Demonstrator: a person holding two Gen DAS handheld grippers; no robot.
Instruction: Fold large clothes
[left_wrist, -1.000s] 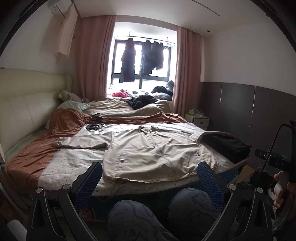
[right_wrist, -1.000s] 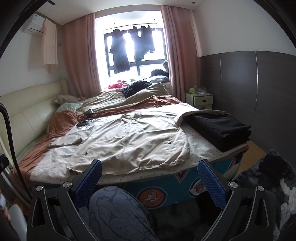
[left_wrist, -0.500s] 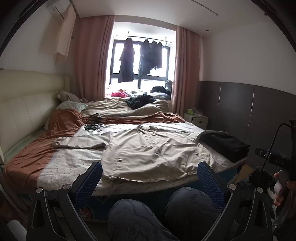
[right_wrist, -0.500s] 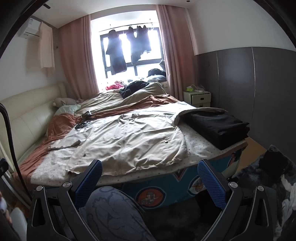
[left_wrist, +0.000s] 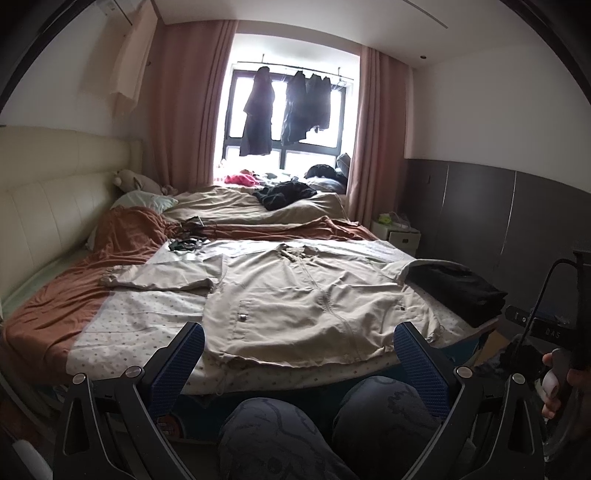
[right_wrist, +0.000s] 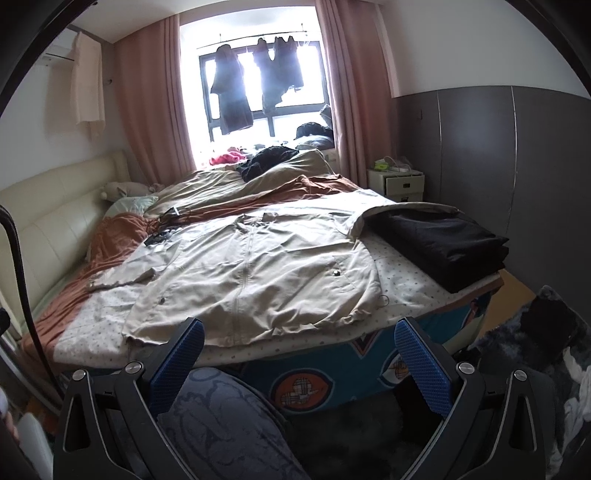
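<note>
Both grippers, left (left_wrist: 298, 353) and right (right_wrist: 299, 349), gape wide and hold nothing, short of the bed (right_wrist: 413, 284). At 12 o'clock from each, the jacket (left_wrist: 310, 295) lies flat, zipped, near the folded black pile (right_wrist: 443, 240) at 2 o'clock.

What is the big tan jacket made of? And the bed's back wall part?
The jacket looks like thin woven cloth, matte and crinkly, maybe cotton or nylon; it lies in small wrinkles. The headboard looks like cream leather or fake leather: smooth padded panels with a soft shine.
</note>
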